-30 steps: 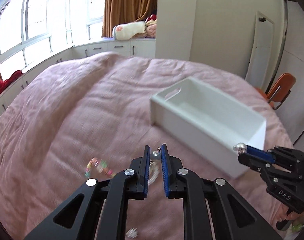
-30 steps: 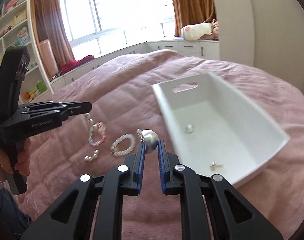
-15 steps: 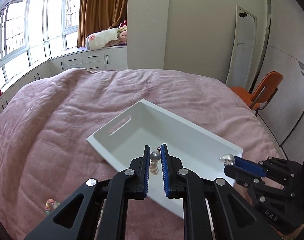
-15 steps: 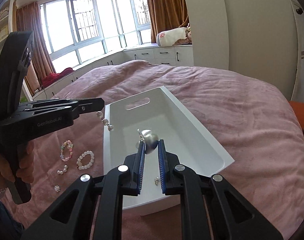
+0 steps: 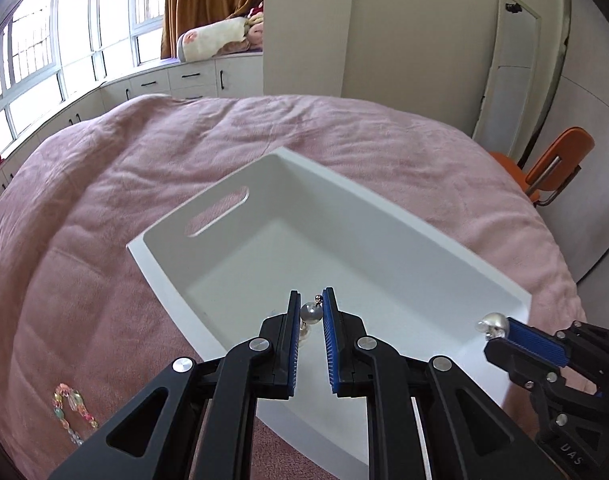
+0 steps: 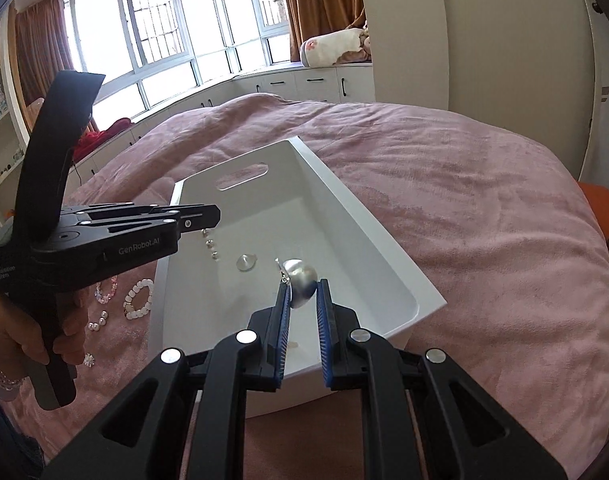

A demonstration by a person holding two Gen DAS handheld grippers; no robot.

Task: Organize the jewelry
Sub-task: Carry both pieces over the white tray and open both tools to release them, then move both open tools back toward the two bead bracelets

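Observation:
A white box (image 5: 404, 240) (image 6: 368, 232) lies on the pink bedspread. My left gripper (image 5: 310, 312) is shut on a pearl drop earring (image 5: 309, 314) and holds it over the box's near end; in the right wrist view its beads (image 6: 210, 245) hang from its tip (image 6: 200, 216). My right gripper (image 6: 302, 292) is shut on a large silver pearl earring (image 6: 301, 278) above the box's near end; it also shows in the left wrist view (image 5: 494, 324). Small pieces (image 6: 245, 262) lie on the box floor.
On the bedspread left of the box lie a white bead bracelet (image 6: 138, 299), a coloured bead bracelet (image 5: 72, 404) (image 6: 104, 292), loose pearls (image 6: 97, 323) and a small flower piece (image 6: 89, 359). An orange chair (image 5: 544, 168) stands right of the bed.
Both grippers have moved forward from beside the loose jewelry to above the white box, each still holding its earring.

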